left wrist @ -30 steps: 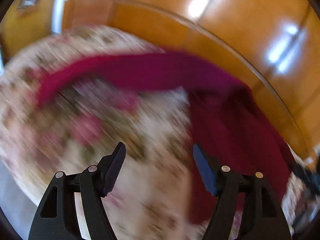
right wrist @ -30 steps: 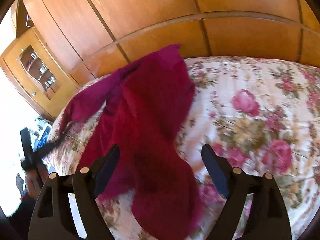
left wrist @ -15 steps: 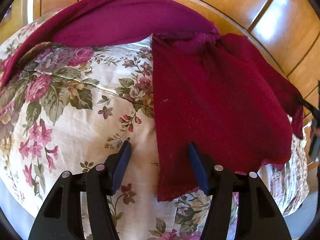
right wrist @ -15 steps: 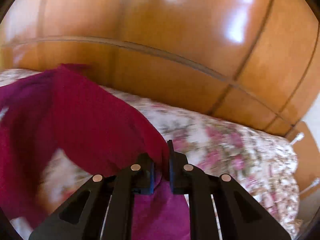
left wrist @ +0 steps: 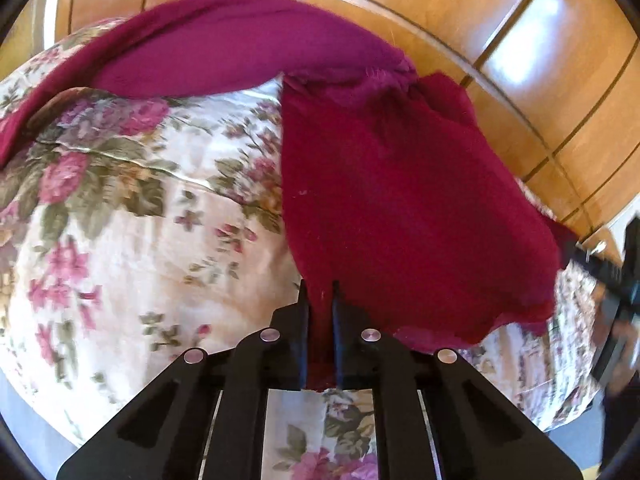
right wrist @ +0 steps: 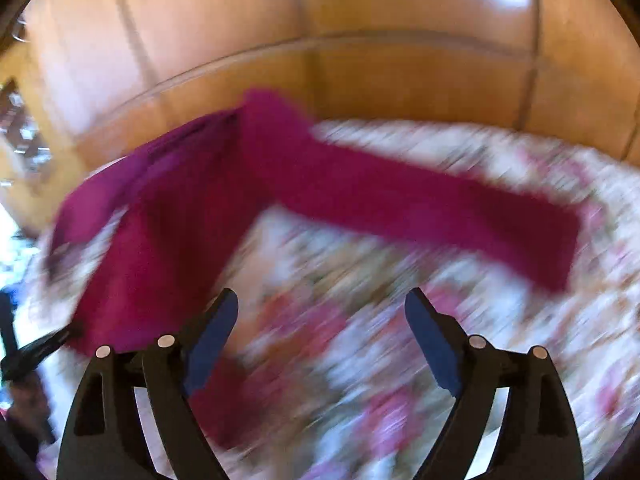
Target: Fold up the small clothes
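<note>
A dark magenta garment (left wrist: 400, 200) lies spread on the floral bedspread (left wrist: 140, 240). One long part of it runs left along the far side, another comes toward me. My left gripper (left wrist: 320, 320) is shut on the garment's near left edge, with cloth pinched between the pads. In the blurred right wrist view the garment (right wrist: 192, 216) forms an L shape, one strip reaching right. My right gripper (right wrist: 320, 336) is open and empty above the bedspread (right wrist: 400, 320), with its left finger (right wrist: 212, 332) by the garment's near part.
A wooden headboard and panelled wall (left wrist: 520, 60) run behind the bed. The right gripper appears at the right edge of the left wrist view (left wrist: 616, 280). The left gripper appears at the left edge of the right wrist view (right wrist: 24, 356).
My left gripper has closed on the garment's near edge. My right gripper has let go of the cloth, opened, and swung back over the bed.
</note>
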The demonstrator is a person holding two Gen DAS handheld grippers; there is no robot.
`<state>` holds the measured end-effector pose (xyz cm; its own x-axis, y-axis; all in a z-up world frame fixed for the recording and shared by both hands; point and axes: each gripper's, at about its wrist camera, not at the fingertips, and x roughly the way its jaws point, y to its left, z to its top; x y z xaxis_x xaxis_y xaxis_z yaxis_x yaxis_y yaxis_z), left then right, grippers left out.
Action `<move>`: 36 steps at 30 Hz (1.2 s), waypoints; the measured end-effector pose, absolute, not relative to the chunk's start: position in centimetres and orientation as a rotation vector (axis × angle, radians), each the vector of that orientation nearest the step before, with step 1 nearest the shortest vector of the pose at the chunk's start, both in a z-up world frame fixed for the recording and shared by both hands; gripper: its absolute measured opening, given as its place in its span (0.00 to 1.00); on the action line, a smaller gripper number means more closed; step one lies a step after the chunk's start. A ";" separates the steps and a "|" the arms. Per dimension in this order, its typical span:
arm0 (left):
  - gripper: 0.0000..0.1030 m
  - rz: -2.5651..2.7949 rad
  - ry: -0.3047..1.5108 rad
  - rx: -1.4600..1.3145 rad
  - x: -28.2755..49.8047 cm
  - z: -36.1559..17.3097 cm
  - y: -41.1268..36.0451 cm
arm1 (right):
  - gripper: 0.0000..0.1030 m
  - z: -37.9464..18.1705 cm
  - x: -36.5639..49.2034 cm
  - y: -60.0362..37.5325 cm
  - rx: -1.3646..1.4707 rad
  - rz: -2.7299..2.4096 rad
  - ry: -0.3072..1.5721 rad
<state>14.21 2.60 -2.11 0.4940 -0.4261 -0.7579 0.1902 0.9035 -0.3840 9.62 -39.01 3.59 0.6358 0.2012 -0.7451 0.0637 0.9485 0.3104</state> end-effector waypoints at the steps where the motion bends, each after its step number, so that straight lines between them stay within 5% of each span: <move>1: 0.07 -0.371 0.977 -0.268 14.2 -1.9 3.2 | 0.83 3.4 8.7 -36.8 0.346 0.183 0.880; 6: 0.07 -0.258 0.917 -0.271 12.6 -0.2 8.6 | 0.82 3.2 5.0 -27.1 0.314 0.656 0.972; 11: 0.07 -0.132 0.910 -0.263 12.4 -0.7 12.9 | 0.82 4.2 4.7 -30.4 0.523 0.593 0.873; 16: 0.07 -0.120 0.931 -0.239 13.4 -1.9 12.2 | 0.53 0.7 8.0 -34.1 0.535 0.236 0.958; 24: 0.07 -0.130 0.915 -0.238 12.8 -1.2 12.5 | 0.48 -2.2 12.5 -26.0 0.285 0.220 1.023; 25: 0.07 -0.131 0.913 -0.232 12.8 -1.2 12.4 | 0.41 -2.7 12.5 -25.7 0.263 0.225 1.022; 26: 0.07 -0.133 0.911 -0.223 12.6 -1.0 12.1 | 0.13 -2.5 12.4 -25.4 0.258 0.261 1.028; 27: 0.07 -0.136 0.906 -0.212 12.4 -0.8 11.9 | 0.09 -2.2 11.9 -25.4 0.247 0.272 1.033; 36: 0.07 -0.253 0.854 -0.205 8.7 2.1 10.0 | 0.06 6.2 3.9 -33.8 0.136 0.150 0.882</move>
<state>8.71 9.99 2.11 0.6302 -0.3005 -0.7160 0.1375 0.9507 -0.2780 3.86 -33.81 6.17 0.6266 0.1865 -0.7567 -0.0749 0.9809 0.1797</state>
